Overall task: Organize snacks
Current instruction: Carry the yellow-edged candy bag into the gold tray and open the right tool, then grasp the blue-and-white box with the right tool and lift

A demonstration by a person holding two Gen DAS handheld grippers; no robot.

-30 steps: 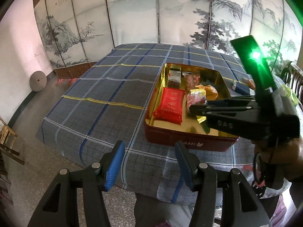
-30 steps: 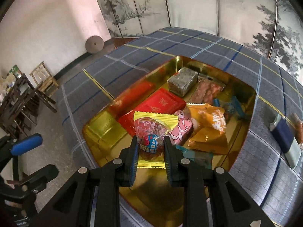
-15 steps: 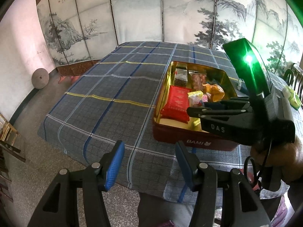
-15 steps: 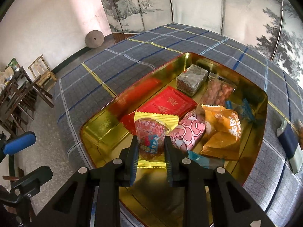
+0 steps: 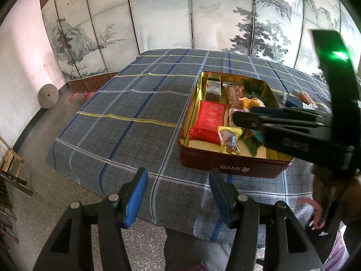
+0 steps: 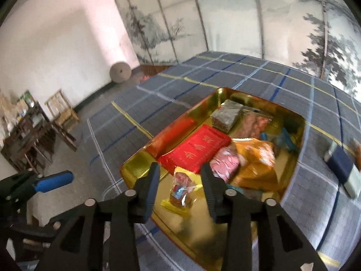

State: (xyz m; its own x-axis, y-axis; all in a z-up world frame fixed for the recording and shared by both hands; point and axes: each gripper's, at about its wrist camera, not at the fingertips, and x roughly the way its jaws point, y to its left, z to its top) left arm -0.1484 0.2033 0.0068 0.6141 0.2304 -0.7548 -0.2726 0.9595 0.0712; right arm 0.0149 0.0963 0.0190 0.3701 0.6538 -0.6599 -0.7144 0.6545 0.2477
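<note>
A red tin with a gold inside point(image 5: 234, 168) point(image 6: 144, 162) stands on the plaid tablecloth and holds several snack packets. A small yellow-edged packet point(image 6: 181, 194) point(image 5: 229, 139) lies in the tin's near corner, beside a flat red packet point(image 6: 196, 149) point(image 5: 208, 119). My right gripper point(image 6: 180, 187) is open just above the yellow-edged packet, with nothing between its fingers. It shows from the side in the left wrist view point(image 5: 239, 118). My left gripper point(image 5: 178, 194) is open and empty over the table's near edge, left of the tin.
A navy packet point(image 6: 340, 164) and another snack lie on the cloth right of the tin. The plaid table point(image 5: 126, 113) stretches left and far. A painted folding screen stands behind. Wooden chairs point(image 6: 61, 113) and a round stone stand on the floor at left.
My right gripper has opened and let go of the yellow-edged packet, which now lies in the tin. The gripper has pulled back and up. The left gripper has drawn back slightly.
</note>
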